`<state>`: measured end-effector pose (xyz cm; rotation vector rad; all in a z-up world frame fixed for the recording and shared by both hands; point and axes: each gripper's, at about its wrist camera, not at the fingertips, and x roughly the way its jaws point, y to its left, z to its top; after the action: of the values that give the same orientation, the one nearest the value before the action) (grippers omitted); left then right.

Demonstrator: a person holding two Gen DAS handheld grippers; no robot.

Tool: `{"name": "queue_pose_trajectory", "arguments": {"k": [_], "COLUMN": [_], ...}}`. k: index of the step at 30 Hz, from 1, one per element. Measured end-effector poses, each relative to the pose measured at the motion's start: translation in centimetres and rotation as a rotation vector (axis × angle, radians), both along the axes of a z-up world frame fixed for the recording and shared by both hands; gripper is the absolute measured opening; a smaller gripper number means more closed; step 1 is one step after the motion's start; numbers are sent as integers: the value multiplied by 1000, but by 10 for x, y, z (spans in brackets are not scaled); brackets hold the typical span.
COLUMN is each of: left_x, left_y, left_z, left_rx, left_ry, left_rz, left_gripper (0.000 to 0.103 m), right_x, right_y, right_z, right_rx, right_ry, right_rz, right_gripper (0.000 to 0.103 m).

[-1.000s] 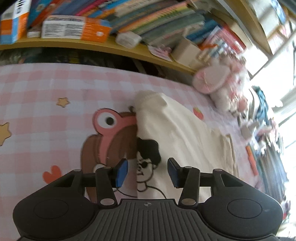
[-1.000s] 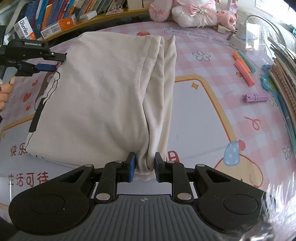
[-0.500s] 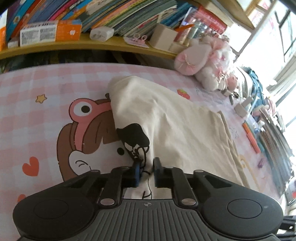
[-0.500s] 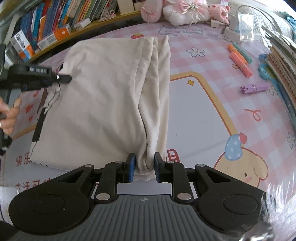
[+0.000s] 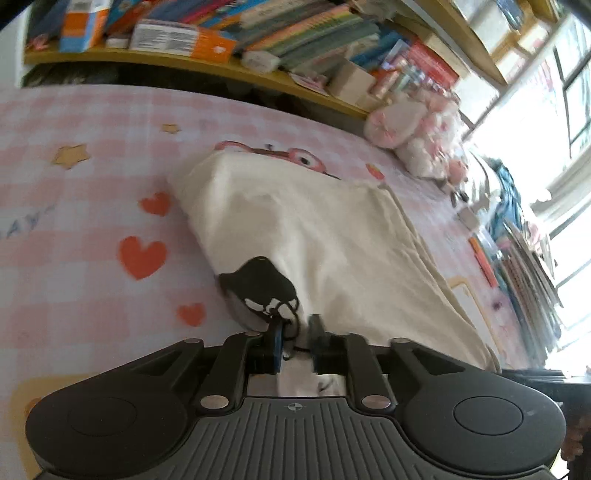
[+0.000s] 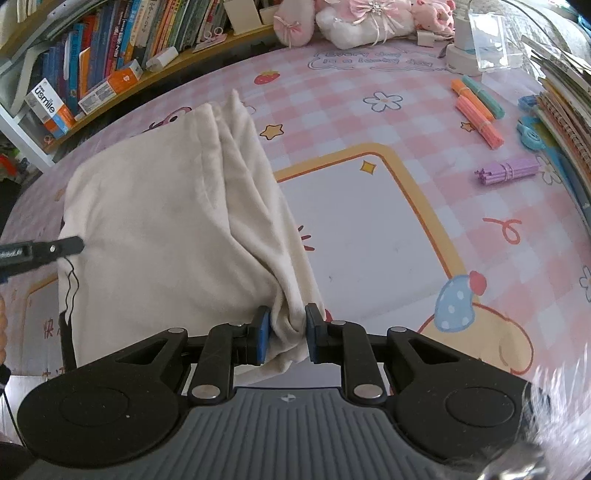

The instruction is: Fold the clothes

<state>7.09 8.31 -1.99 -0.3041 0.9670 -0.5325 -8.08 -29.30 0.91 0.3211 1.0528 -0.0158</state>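
Note:
A cream T-shirt (image 6: 166, 221) with a black cartoon print (image 5: 260, 286) lies part-folded on the pink checked mat. My left gripper (image 5: 295, 336) is shut on the shirt's printed edge and holds it raised off the mat; it shows in the right wrist view (image 6: 79, 245) at the shirt's left side. My right gripper (image 6: 286, 332) is shut on the bunched near right edge of the shirt (image 5: 332, 240), and holds it lifted. The cloth sags between the two grippers.
A yellow shelf (image 5: 184, 61) of books and boxes runs along the back. Pink plush toys (image 6: 354, 18) sit at the far edge. Coloured stick bundles (image 6: 476, 110) and stacked notebooks (image 6: 565, 99) lie on the right. The mat (image 6: 369, 221) shows cartoon prints.
My left gripper closed on the shirt's printed edge and lifted it. Both grippers have pulled the shirt back toward me, so its far edge slid nearer across the mat.

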Motion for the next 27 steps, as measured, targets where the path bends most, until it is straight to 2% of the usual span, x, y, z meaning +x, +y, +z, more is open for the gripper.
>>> {"name": "queue_pose_trajectory", "arguments": {"k": [4,6,11,13,14,15,16,18,20,21,22,23,24,25,27], "left_x": [25,38,69,78,80,79,76,70,58,57,64,76,89,100,114], "left_y": [25,35,47,46,44,41,36,27,10,5,3,5,11,19,34], "left_z": [-11,-16,-28,-31,-31,-26,-17,0,21,23,19,10,0,-9,-15], "left_rx": [-167,-229,-360,-388,-380,-358,-330,-273,-172,-125,-90,-73,-83,-106,-176], "left_ry": [99,104,137,139,132,97,46,-56,-218,-252,-230,-164,-92,-25,43], "left_rz": [91,143,269,296,303,290,262,205,101,82,97,134,171,207,253], "left_gripper": [46,51,50,44,37,16,12,11,12,13,14,15,16,23,31], "right_x": [-1,-2,-3,-3,-3,-3,-4,-5,-5,-5,-4,-4,-4,-3,-3], "right_y": [4,5,8,9,9,10,11,12,14,14,14,14,15,15,16], "right_z": [-1,-1,-1,-1,-1,-1,-1,0,0,0,0,0,0,1,1], "right_rx": [-15,-22,-40,-41,-42,-44,-46,-51,-57,-58,-58,-57,-58,-60,-66], "right_ry": [-5,-6,-3,-3,-2,-2,-3,-3,-3,-2,-1,0,1,2,5], "right_rz": [7,5,3,-3,-5,-6,-8,-11,-13,-15,-16,-17,-16,-14,-9], "right_gripper": [18,18,19,19,19,19,19,19,19,19,19,19,19,19,19]}}
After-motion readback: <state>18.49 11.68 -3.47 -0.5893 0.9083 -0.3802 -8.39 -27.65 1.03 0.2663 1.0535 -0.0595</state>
